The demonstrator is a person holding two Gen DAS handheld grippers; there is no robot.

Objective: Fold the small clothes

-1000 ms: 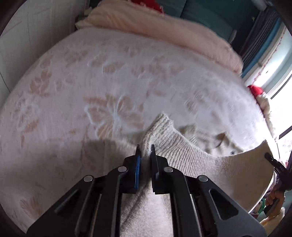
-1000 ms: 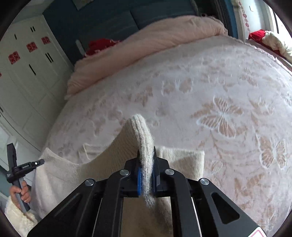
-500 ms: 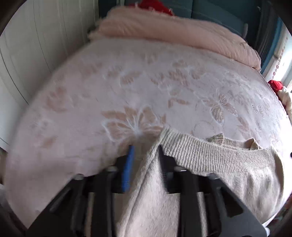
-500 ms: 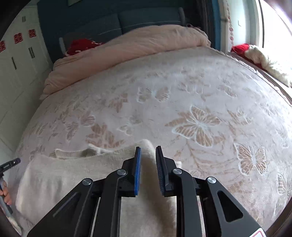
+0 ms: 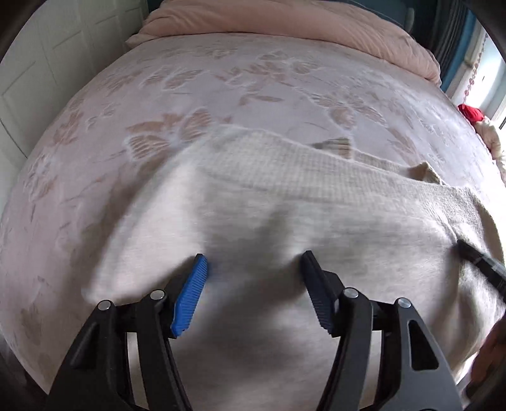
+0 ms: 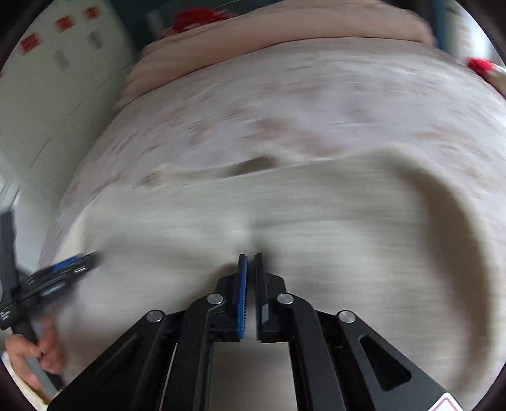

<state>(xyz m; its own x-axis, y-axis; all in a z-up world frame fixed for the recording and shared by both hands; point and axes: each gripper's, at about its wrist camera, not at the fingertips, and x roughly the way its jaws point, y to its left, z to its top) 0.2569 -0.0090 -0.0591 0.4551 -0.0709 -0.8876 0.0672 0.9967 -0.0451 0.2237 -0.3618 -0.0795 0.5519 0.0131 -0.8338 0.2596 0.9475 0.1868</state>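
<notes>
A cream knitted sweater [image 5: 284,202] lies spread on the bed, ribbed hem toward the far side. My left gripper [image 5: 253,262] is wide open just above its near part, holding nothing. In the right wrist view the same sweater [image 6: 316,215] fills the middle, blurred by motion. My right gripper [image 6: 250,257] has its jaws nearly together on a small pinch of the sweater's cloth, which puckers at the tips. The right gripper's tip [image 5: 480,262] shows at the right edge of the left wrist view, and the left gripper [image 6: 63,268] shows at the left of the right wrist view.
The bed has a pale pink bedspread [image 5: 221,79] with flower and butterfly patterns. A rolled pink duvet [image 5: 300,22] lies along the far edge. White wardrobe doors [image 5: 41,79] stand to the left. A red item [image 5: 471,112] sits by the window at right.
Both grippers let go of the sweater's hem and drew back to its near part. The left gripper opened wide. The right gripper opened, then closed on the cloth again.
</notes>
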